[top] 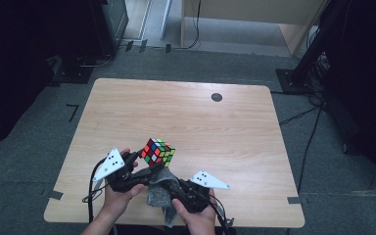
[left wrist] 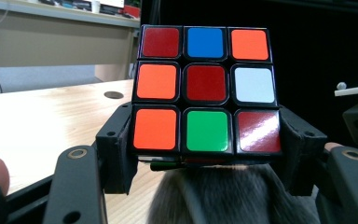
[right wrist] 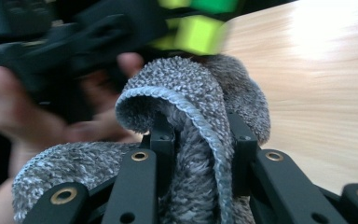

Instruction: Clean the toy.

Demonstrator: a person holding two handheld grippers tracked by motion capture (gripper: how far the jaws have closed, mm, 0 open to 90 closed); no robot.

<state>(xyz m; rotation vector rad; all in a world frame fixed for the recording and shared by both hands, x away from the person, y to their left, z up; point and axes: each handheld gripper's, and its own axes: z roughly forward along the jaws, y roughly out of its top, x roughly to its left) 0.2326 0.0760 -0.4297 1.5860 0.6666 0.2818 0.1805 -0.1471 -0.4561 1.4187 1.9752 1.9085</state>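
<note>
A dim room with grey carpet and trailing cables is surrounding a pale wooden table [top: 186, 112], bare apart from a small dark round grommet [top: 217, 97] near its far edge. Near the front edge, the person is working with 2 grippers held close together. The left gripper [top: 139, 159] is clamping a Rubik's cube [top: 157, 151] by its bottom layer and holding it raised above the tabletop; in the left gripper view the jaws are pressing on both sides of the cube's [left wrist: 206, 88] lowest row, with 9 stickers of one face turned toward the camera. The right gripper [top: 169, 183] is pinching a folded grey microfibre cloth [top: 160, 192], its jaws drawn in narrow around the bunched fabric [right wrist: 191, 135]. The cloth's rounded fold is sitting just beneath the cube, seemingly touching its underside.

Judging from this, the wiping of the cube is underway: both things are already picked up and brought together, and the bottom is being rubbed. The upper and side faces are apparently waiting their turn, and neither item has been set back down yet.
</note>
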